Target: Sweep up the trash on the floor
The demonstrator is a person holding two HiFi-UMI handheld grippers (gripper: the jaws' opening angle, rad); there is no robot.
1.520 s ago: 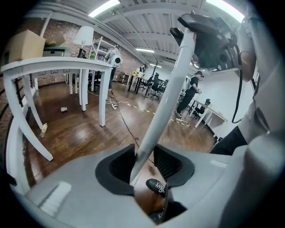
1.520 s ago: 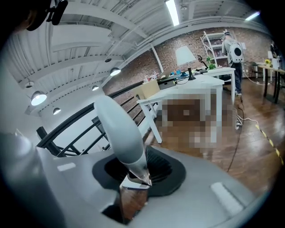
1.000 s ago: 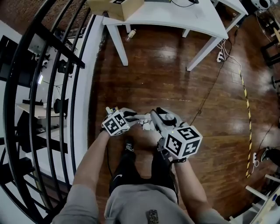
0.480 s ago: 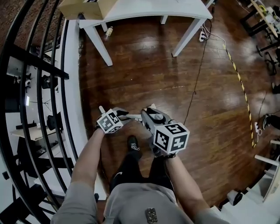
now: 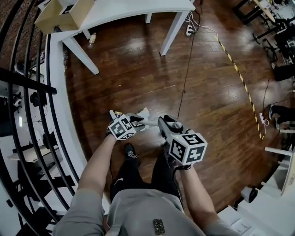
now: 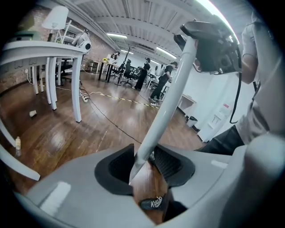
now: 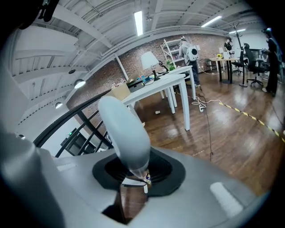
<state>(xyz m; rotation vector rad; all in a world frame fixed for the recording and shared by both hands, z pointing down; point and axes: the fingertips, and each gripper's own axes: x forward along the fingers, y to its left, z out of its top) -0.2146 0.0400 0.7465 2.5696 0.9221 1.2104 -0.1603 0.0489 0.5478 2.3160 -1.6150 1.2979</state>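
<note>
My left hand-held gripper is clasping the thin lower part of a white handle. Its jaws have just been easing apart a little, with the handle between them and both pads touching it. My right hand-held gripper is closing about halfway on a rounded end, which I judge to be the thick end of that same handle. In the head view the handle is bridging the two grippers, which are sitting close together above my shoe.

Just past the handle, at 12 o'clock, a pale crumpled shape is lying on the wooden floor. I cannot tell whether it is trash or part of the tool. Well apart at 11 o'clock, a small bottle is lying on the floor beside a leg of the white surface. A black cable is trailing across the boards at 1 o'clock.

I judge that I am carrying the sweeping tool toward the trash and that sweeping is not yet under way. The next move is calling for a firmer left grip, then lowering the working end to the floor. After that I should be drawing the bottle out from the leg while keeping clear of the cable.
</note>
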